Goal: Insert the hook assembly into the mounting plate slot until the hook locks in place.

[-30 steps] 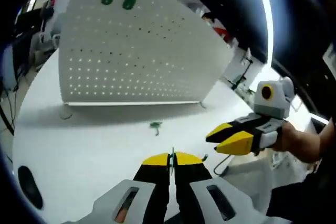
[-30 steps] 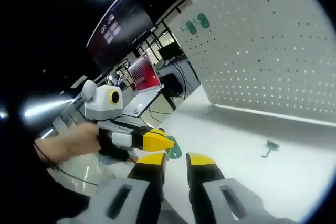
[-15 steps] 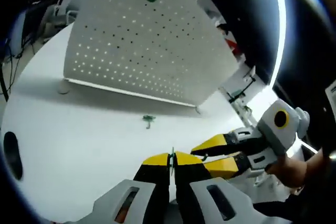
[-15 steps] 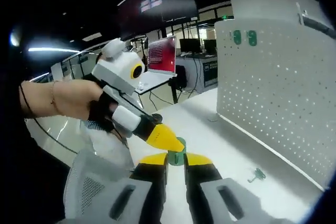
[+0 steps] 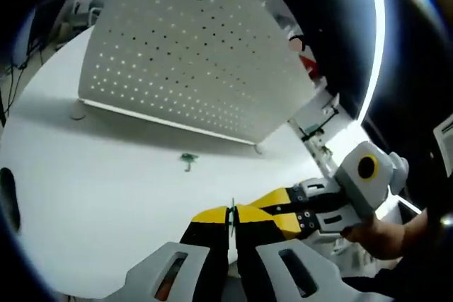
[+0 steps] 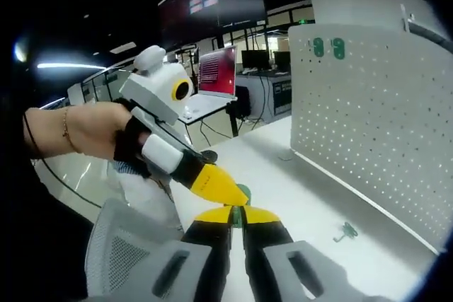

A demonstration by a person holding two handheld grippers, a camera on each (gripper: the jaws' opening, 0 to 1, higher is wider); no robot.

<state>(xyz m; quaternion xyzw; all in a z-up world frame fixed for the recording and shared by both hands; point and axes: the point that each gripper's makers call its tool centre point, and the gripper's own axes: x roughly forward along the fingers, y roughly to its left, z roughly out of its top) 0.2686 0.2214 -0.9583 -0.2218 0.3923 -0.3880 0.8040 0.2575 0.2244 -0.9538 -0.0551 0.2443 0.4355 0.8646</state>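
Green hook (image 6: 243,193) pinched by both grippers' closed fingers; pegboard (image 5: 191,68) upright (no legible writing).

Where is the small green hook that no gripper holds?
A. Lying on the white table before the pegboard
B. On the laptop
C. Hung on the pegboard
A: the loose green hook lies flat on the white table, short of the pegboard.

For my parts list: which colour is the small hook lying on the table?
Green. The hook shows best in the left gripper view, on the white table.
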